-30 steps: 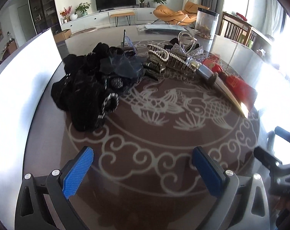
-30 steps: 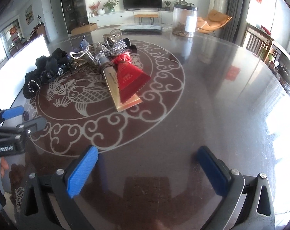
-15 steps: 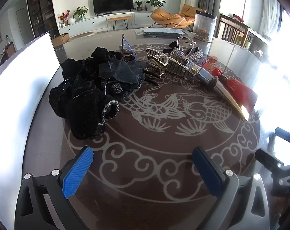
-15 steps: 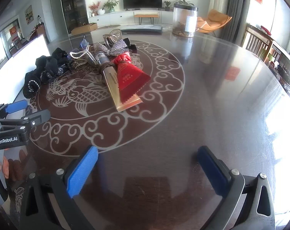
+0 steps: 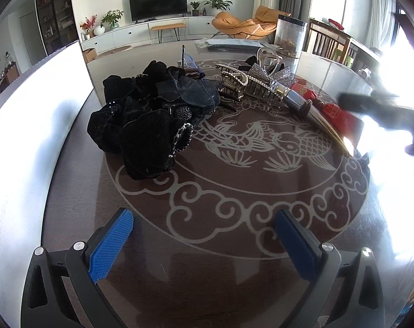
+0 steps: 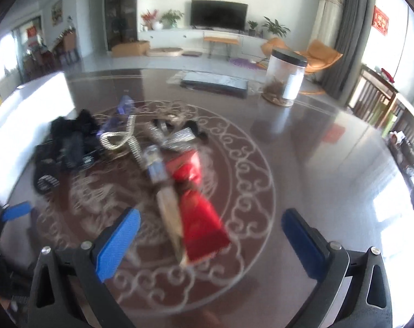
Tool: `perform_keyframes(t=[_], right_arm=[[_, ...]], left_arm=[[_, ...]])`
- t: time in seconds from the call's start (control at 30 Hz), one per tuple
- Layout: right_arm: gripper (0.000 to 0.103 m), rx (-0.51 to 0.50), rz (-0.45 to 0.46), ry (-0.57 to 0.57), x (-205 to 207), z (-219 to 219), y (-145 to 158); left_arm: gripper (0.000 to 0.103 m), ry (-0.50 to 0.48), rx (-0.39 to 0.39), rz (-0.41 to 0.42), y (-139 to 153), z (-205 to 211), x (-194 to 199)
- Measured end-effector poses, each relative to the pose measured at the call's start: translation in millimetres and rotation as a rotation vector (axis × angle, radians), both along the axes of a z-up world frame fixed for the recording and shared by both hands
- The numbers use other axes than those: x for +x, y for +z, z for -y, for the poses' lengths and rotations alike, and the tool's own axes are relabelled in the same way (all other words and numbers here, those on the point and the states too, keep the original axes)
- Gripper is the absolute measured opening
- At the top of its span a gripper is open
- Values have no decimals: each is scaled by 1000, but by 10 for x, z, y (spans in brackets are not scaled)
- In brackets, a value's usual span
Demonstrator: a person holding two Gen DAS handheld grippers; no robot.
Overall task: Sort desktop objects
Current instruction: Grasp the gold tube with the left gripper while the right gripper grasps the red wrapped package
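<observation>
A pile of black velvet hair accessories (image 5: 141, 125) lies on the dark round table (image 5: 234, 218), also in the right wrist view (image 6: 67, 142). Behind it lie silver and pearl hair clips (image 5: 245, 82), a horn-shaped comb (image 5: 327, 128) and a red packet (image 5: 340, 114). In the right wrist view the red packet (image 6: 198, 205) and the comb (image 6: 168, 207) lie just ahead of my right gripper (image 6: 209, 243), which is open and empty above the table. My left gripper (image 5: 204, 243) is open and empty, short of the black pile.
A white board (image 5: 29, 136) stands along the table's left edge. A clear jar with a black lid (image 6: 284, 78) and a flat dark package (image 6: 215, 84) stand at the far side. My right gripper shows blurred at the right of the left wrist view (image 5: 384, 109).
My right gripper has moved forward and left toward the red packet and comb; its view is motion-blurred. My left gripper has lifted slightly. Both stay open.
</observation>
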State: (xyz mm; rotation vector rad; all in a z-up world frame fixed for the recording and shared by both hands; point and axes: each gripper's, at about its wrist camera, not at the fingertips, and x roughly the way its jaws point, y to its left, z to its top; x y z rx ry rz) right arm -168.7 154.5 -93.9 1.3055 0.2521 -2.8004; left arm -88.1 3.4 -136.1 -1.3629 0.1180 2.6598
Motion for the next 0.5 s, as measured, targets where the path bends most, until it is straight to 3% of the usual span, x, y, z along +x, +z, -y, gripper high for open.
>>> perform_keyframes(t=[0.23, 0.4, 0.5], right_arm=[[103, 0, 49, -148, -407, -157, -178], [103, 37, 94, -69, -381, 5, -297], [103, -13, 131, -15, -302, 89, -330]], left_arm=[[103, 0, 0, 0, 2, 2, 1], [103, 0, 0, 0, 4, 3, 3], [103, 0, 0, 0, 5, 2, 4]])
